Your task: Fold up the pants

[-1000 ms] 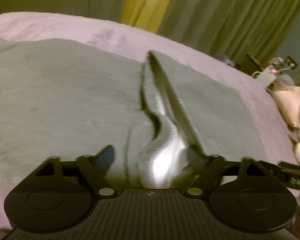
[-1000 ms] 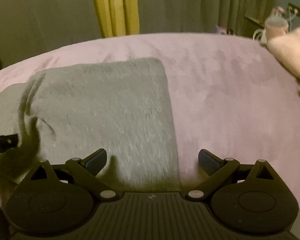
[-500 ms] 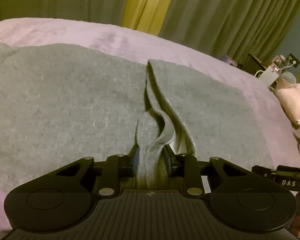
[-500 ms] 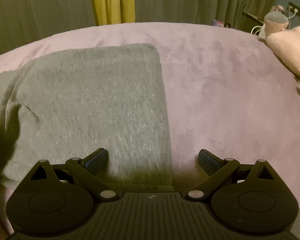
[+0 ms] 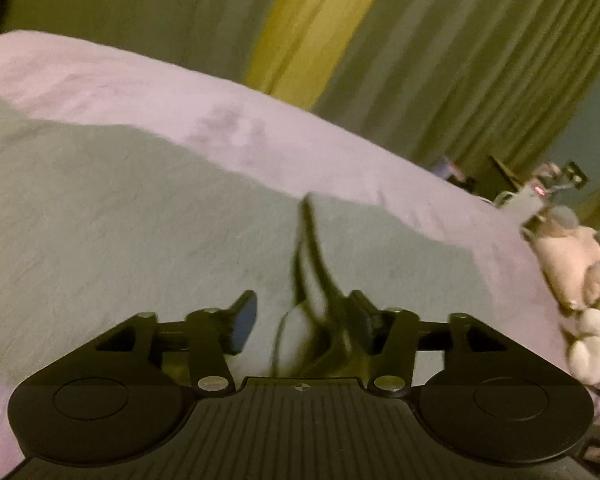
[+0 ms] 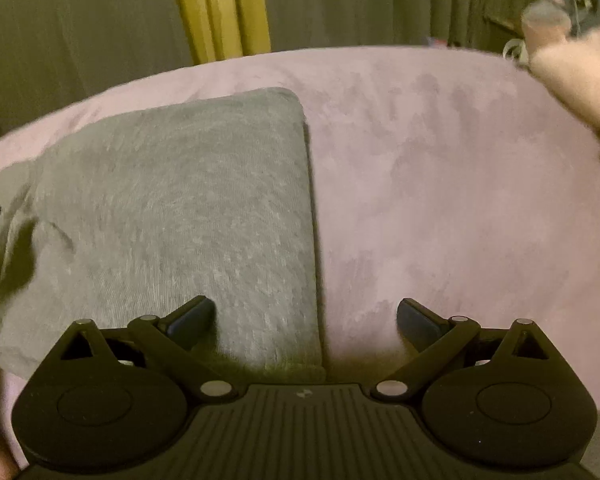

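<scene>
Grey pants (image 5: 140,216) lie spread on a pink bed cover (image 5: 100,80). In the left wrist view a raised fold of the pants (image 5: 308,280) stands between the fingers of my left gripper (image 5: 304,324), whose jaws are apart and not pressing the cloth. In the right wrist view the folded pants (image 6: 180,208) lie flat with a straight right edge. My right gripper (image 6: 306,320) is open over that edge, left finger above the cloth, right finger above the bed cover (image 6: 460,200).
Green and yellow curtains (image 5: 340,40) hang behind the bed. Plush toys (image 5: 572,264) lie at the right edge of the bed, also in the right wrist view (image 6: 572,64). Small items stand on a stand beyond them (image 5: 540,192).
My left gripper was shut on the fold of the pants half a second ago and has opened. The view has risen and blurred. My right gripper stays open over the pants' right edge.
</scene>
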Motion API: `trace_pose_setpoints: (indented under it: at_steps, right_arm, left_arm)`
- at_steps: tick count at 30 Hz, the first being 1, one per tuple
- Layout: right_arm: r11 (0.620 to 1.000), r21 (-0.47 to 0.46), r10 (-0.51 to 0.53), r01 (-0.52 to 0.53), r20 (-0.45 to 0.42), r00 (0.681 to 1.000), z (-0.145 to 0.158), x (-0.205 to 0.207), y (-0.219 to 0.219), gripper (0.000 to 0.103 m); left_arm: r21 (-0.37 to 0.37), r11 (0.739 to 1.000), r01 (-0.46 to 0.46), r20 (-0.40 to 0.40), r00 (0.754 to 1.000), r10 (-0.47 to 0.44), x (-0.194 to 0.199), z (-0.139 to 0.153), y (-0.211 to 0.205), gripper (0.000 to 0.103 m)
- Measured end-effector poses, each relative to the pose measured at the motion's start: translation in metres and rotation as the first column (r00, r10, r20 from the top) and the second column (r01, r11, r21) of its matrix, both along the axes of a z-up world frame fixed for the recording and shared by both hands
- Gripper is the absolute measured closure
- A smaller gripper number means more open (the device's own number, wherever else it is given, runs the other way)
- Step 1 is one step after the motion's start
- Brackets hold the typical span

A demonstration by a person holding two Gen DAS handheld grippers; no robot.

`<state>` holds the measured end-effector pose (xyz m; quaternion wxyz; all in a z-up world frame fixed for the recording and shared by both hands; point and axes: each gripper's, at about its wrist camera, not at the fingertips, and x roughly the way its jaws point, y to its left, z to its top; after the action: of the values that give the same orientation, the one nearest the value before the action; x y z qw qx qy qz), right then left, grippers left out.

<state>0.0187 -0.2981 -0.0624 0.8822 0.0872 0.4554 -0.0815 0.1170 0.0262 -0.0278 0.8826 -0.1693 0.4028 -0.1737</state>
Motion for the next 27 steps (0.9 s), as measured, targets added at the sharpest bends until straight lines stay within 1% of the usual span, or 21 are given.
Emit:
trace_pose_setpoints:
  at_steps: [2,3,5,7,9,10,11,12,13,15,16,17,18,20,21,22,23,24,25,26,27]
  right_arm:
    - [1.0,0.028,-0.008,0.008,-0.005,1.0,-0.001,0.001,-0.004,0.004]
    - [1.0,0.027,-0.002,0.002,-0.004,1.0,-0.001,0.001,-0.004,0.004]
    - [1.0,0.025,0.006,-0.006,0.0,1.0,-0.002,0.0,-0.005,0.004]
    - [0.999,0.041,0.001,-0.001,-0.002,1.0,-0.005,0.0,-0.008,0.004]
    - [0.997,0.074,-0.01,0.01,-0.009,1.0,-0.007,0.002,-0.013,0.004]
    - [0.996,0.087,-0.011,0.012,-0.01,1.0,-0.008,0.003,-0.016,0.004]
    - [0.995,0.098,-0.013,0.014,-0.011,1.0,-0.009,0.004,-0.018,0.004]
    - [0.995,0.103,-0.015,0.016,-0.01,1.0,-0.01,0.004,-0.018,0.004]
    - [0.995,0.103,-0.016,0.017,-0.007,1.0,-0.01,0.003,-0.016,0.004]
    - [0.995,0.101,-0.017,0.018,-0.003,1.0,-0.01,0.003,-0.015,0.004]
    - [0.995,0.102,-0.018,0.019,-0.003,1.0,-0.011,0.003,-0.014,0.004]
    - [0.994,0.104,-0.02,0.02,-0.003,1.0,-0.012,0.003,-0.014,0.004]
    - [0.994,0.108,-0.021,0.022,-0.003,1.0,-0.012,0.003,-0.015,0.004]
    - [0.993,0.115,-0.023,0.023,-0.002,1.0,-0.012,0.002,-0.015,0.004]
    - [0.993,0.116,-0.024,0.024,-0.001,1.0,-0.012,0.001,-0.014,0.004]
    - [0.993,0.115,-0.023,0.023,-0.001,1.0,-0.011,0.001,-0.014,0.004]
    - [0.993,0.115,-0.022,0.022,-0.001,1.0,-0.011,0.001,-0.014,0.004]
    - [0.993,0.116,-0.023,0.023,-0.001,1.0,-0.011,0.001,-0.014,0.004]
    - [0.993,0.116,-0.023,0.023,-0.001,1.0,-0.011,0.001,-0.014,0.004]
    - [0.993,0.115,-0.023,0.023,-0.001,1.0,-0.011,0.001,-0.014,0.004]
    - [0.993,0.115,-0.023,0.023,-0.001,1.0,-0.012,0.001,-0.014,0.004]
  left_arm:
    - [0.007,1.0,0.025,0.003,1.0,-0.025,0.017,0.001,-0.01,0.037]
    - [0.008,0.999,0.048,-0.001,0.999,-0.048,0.028,0.0,-0.016,0.032]
    - [-0.009,0.992,0.124,-0.055,0.991,-0.124,0.05,-0.007,-0.032,0.031]
    - [-0.009,0.982,0.187,-0.132,0.973,-0.187,0.067,-0.018,-0.048,0.016]
    - [0.005,0.979,0.205,-0.173,0.964,-0.201,0.081,-0.029,-0.06,0.015]
    - [-0.006,0.979,0.203,-0.175,0.964,-0.201,0.084,-0.031,-0.062,0.012]
    - [-0.043,0.979,0.198,-0.176,0.963,-0.202,0.089,-0.031,-0.064,0.013]
    - [-0.086,0.977,0.197,-0.172,0.963,-0.21,0.091,-0.031,-0.063,0.024]
    - [-0.148,0.969,0.197,-0.178,0.959,-0.222,0.095,-0.031,-0.062,0.043]
    - [-0.244,0.955,0.169,-0.209,0.952,-0.222,0.101,-0.032,-0.059,0.063]
    - [-0.275,0.948,0.159,-0.204,0.954,-0.22,0.101,-0.031,-0.055,0.069]
    - [-0.301,0.941,0.153,-0.189,0.958,-0.216,0.1,-0.03,-0.052,0.07]
    - [-0.337,0.931,0.14,-0.16,0.966,-0.203,0.096,-0.027,-0.046,0.074]
    - [-0.416,0.904,0.099,-0.119,0.98,-0.162,0.092,-0.026,-0.031,0.076]
    - [-0.44,0.896,0.062,-0.109,0.987,-0.122,0.09,-0.024,-0.022,0.076]
    - [-0.447,0.894,0.018,-0.097,0.993,-0.068,0.086,-0.023,-0.013,0.076]
    - [-0.45,0.893,-0.029,-0.078,0.997,-0.007,0.082,-0.02,-0.002,0.079]
    - [-0.461,0.885,-0.067,-0.052,0.997,0.049,0.078,-0.017,0.008,0.079]
    - [-0.469,0.878,-0.09,-0.038,0.996,0.081,0.075,-0.014,0.016,0.075]
    - [-0.467,0.876,-0.12,-0.047,0.993,0.11,0.073,-0.012,0.025,0.068]
    - [-0.445,0.883,-0.149,-0.072,0.989,0.13,0.073,-0.01,0.03,0.056]
